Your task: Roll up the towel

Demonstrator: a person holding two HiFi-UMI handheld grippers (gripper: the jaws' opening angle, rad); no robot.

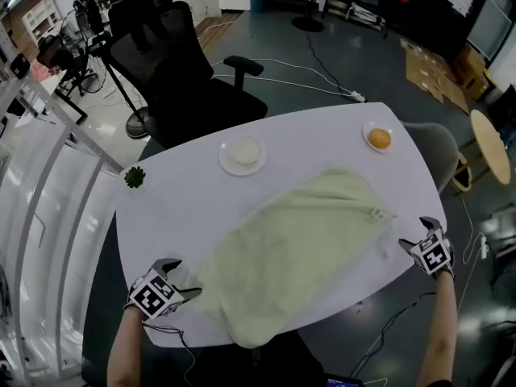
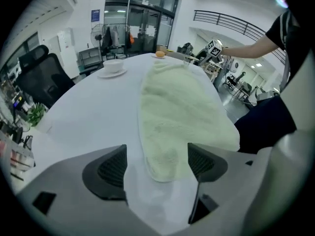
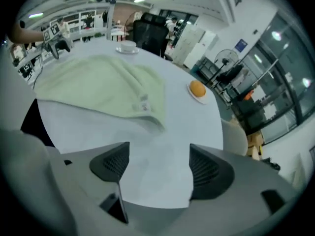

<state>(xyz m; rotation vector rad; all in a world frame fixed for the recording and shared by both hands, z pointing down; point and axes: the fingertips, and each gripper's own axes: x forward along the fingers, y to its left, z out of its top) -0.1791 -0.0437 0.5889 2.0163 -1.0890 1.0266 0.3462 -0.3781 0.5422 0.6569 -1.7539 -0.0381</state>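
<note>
Towel [image 1: 298,248] lies flat, diag. across bench [image 1: 185,200]. Soft, light, limp: it sags, so grip its end hem. Your left claw [image 2: 155,168] is wide, straddling that end; right claw [image 3: 157,166] wide, empty.

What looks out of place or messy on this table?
Only the pale green towel: it lies rumpled and slantwise across the white table, one edge drooping over the near side. The bowl and the orange sit tidily farther back; nothing looks spilled.
</note>
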